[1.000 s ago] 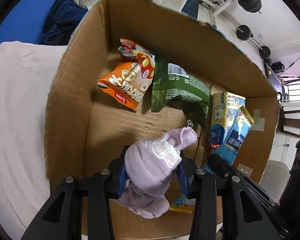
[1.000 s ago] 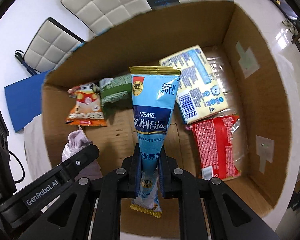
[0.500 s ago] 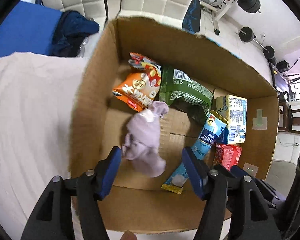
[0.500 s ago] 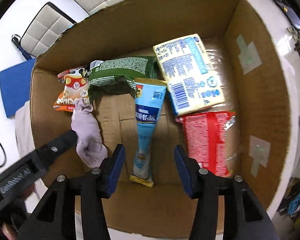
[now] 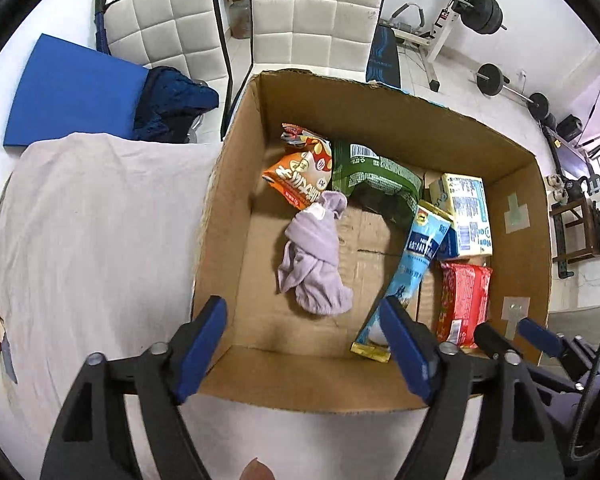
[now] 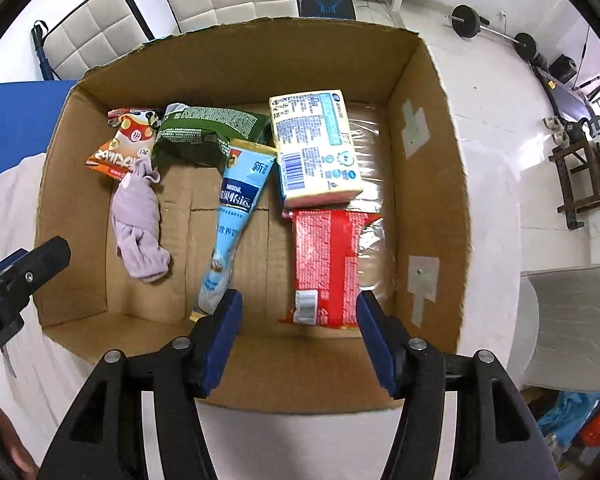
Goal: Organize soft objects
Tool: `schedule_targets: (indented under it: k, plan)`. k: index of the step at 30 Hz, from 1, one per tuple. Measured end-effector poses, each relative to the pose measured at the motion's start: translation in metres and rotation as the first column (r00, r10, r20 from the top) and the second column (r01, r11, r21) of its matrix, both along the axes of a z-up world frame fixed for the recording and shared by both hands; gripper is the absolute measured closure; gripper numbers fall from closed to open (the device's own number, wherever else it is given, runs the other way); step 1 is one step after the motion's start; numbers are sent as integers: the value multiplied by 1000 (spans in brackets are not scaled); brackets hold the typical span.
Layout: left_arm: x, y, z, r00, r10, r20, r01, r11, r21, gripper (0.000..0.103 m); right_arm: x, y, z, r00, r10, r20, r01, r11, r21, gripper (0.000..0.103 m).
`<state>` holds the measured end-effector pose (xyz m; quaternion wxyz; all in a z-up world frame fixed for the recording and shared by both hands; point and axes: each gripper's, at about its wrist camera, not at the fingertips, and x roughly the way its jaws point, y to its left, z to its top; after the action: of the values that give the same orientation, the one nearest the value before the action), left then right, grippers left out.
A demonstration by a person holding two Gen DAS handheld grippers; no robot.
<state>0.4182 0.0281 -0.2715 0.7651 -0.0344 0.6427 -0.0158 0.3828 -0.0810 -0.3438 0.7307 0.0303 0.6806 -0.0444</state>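
Two grippers, left gripper (image 5: 302,322) and right gripper (image 6: 298,314), hover with jaws spread wide and empty above the near rim of a corrugated cardboard box (image 6: 428,184). A crumpled lilac sock (image 5: 316,256), soft and knotted-looking, lies on the box floor beside a glossy, tapering blue Nestlé pouch (image 6: 232,216), whose lower end the right gripper's blue pad hides. Crinkly orange (image 6: 122,148) and green snack bags (image 6: 208,132), a yellow-and-blue pack (image 6: 316,148) and a red packet (image 6: 328,264) line the far and right sides.

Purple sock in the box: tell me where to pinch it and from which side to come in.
Pinch the purple sock at its narrow middle, from straight above, jaws across its width. The bunched lower end is thicker, and its top end touches the orange snack bag.
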Motion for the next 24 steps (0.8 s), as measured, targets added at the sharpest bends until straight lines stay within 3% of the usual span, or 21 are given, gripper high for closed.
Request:
schedule_targets:
  k: [2,3,8,16,24]
  plan:
    - [-5,-1,2,1000,-4,4,4,1000,17,11,-3,-5,12,1000,2,16,-2,1000,-6,20]
    - [-7,-2,3,1000,-9,7,9,1000,27,8,-5,-6,15,1000,0,25,0,1000,-5,15]
    - [-17,-2,13,999,0,39,-1,999,46,8,-12,-11,32,999,-5,49,6,1000,-25,4]
    - [-37,-3,47,994,7,112,-13,999,49,7,-31,-14,64,994,-9,105,12,999,-34,2]
    - [-91,-7,115,974,0,228,-12,999,51,7,-75,-24,117,980,-25,195,27,1000,-8,2]
